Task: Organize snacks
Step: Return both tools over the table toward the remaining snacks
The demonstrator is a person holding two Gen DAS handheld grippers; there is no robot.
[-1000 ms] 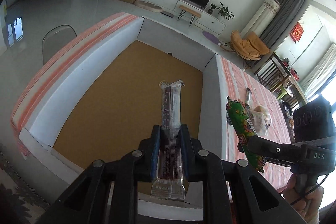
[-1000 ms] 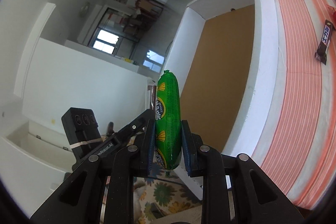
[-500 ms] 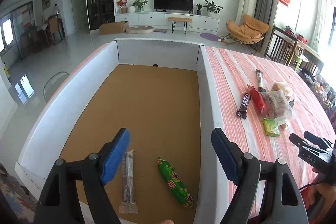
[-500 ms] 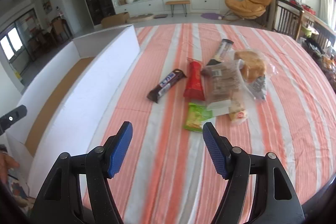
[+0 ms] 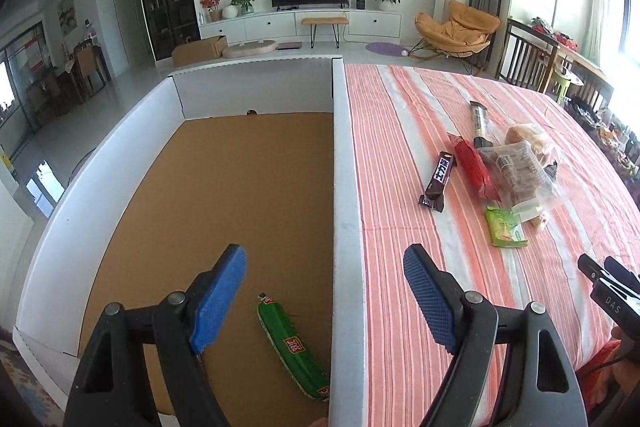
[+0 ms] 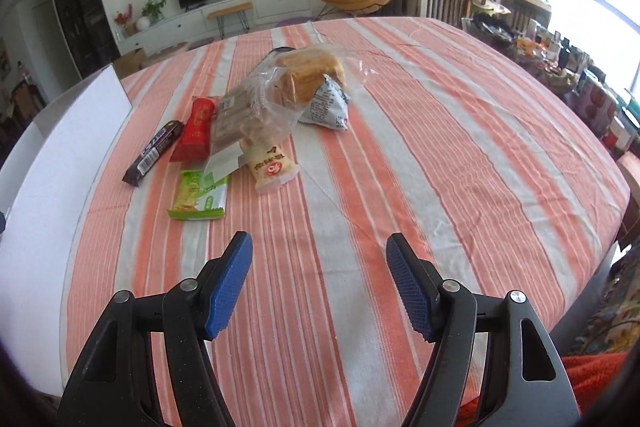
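On my left wrist view, the white box wall [image 5: 344, 187] runs between my wide-open, empty left gripper [image 5: 325, 267]; the green sausage [image 5: 294, 345] lies below, inside the box. On the right wrist view, my right gripper [image 6: 319, 251] gapes empty over striped cloth [image 6: 440, 155], the snack pile [image 6: 256, 111] ahead-left, clear room rightward.

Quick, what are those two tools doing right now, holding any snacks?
Left tool: open, holding nothing.
Right tool: open, holding nothing.
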